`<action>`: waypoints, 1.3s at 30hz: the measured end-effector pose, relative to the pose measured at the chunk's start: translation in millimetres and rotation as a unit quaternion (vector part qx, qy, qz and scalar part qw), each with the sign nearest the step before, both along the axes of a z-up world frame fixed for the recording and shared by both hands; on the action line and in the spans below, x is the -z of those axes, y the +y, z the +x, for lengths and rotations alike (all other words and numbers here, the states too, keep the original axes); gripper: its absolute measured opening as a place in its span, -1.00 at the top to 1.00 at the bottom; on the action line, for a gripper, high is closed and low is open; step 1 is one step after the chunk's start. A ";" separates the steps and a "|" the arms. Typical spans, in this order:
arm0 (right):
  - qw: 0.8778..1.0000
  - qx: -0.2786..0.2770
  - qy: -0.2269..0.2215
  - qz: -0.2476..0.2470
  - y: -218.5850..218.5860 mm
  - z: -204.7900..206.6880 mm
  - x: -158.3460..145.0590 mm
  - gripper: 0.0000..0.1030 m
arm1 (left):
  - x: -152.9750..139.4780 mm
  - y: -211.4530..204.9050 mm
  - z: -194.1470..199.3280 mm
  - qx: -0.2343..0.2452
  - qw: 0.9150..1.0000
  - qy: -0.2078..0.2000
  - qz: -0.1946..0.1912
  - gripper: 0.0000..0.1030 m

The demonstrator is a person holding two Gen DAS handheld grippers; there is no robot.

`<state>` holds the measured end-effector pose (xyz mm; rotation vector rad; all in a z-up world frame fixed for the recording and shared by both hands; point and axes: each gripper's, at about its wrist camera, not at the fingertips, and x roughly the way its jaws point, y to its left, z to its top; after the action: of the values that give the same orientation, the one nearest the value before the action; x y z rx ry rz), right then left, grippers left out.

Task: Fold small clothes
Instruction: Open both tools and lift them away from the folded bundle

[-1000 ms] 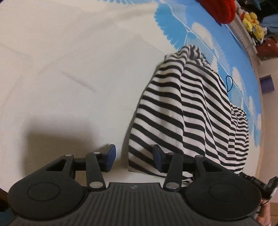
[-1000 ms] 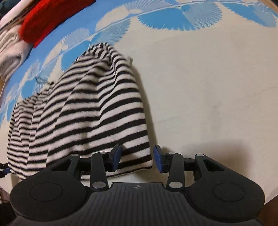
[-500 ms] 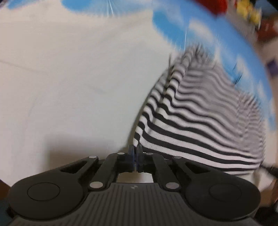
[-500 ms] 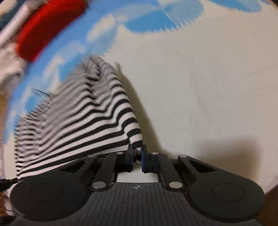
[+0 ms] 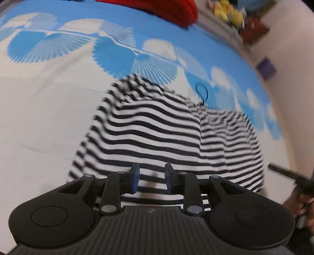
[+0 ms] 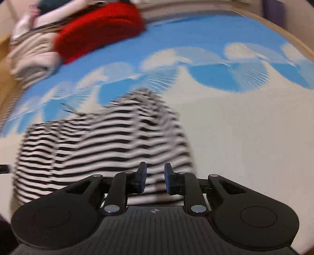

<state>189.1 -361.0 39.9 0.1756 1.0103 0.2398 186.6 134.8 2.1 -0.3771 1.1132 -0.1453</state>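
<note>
Left wrist view: left gripper (image 5: pixel 151 179) fingers parted, empty, above striped knit top (image 5: pixel 166 137) at frame centre. Right gripper (image 6: pixel 155 178) likewise. Soft, limp, light; best pinched at hem corners.

The near hem of the striped garment (image 5: pixel 157 137) is hidden behind the left gripper (image 5: pixel 152 179) body. In the right wrist view its stripes smear with motion blur — especially at centre. A red item (image 6: pixel 100 31) and pale fabric (image 6: pixel 31 56) at the upper left are blurred and cut by the frame edge. Yellow things (image 5: pixel 227 11) at the top right stay too blurred to identify.
</note>
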 end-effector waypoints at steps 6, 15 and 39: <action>0.995 -0.065 0.070 -0.043 42.5 19.8 35.1 0.29 | 30.7 -37.8 34.2 0.016 0.999 0.024 0.046 0.41; 0.997 -0.011 0.010 -0.073 59.4 41.7 31.1 0.25 | 56.8 -27.6 73.8 -0.063 0.992 0.011 0.107 0.42; 0.984 0.090 0.084 -0.127 38.0 80.7 63.3 0.19 | 34.5 -70.9 67.5 0.080 0.992 -0.033 0.089 0.16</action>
<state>269.8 -322.9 -23.4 0.0545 1.1744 -0.0695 254.1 63.8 -32.3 -0.1219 1.0812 -0.1969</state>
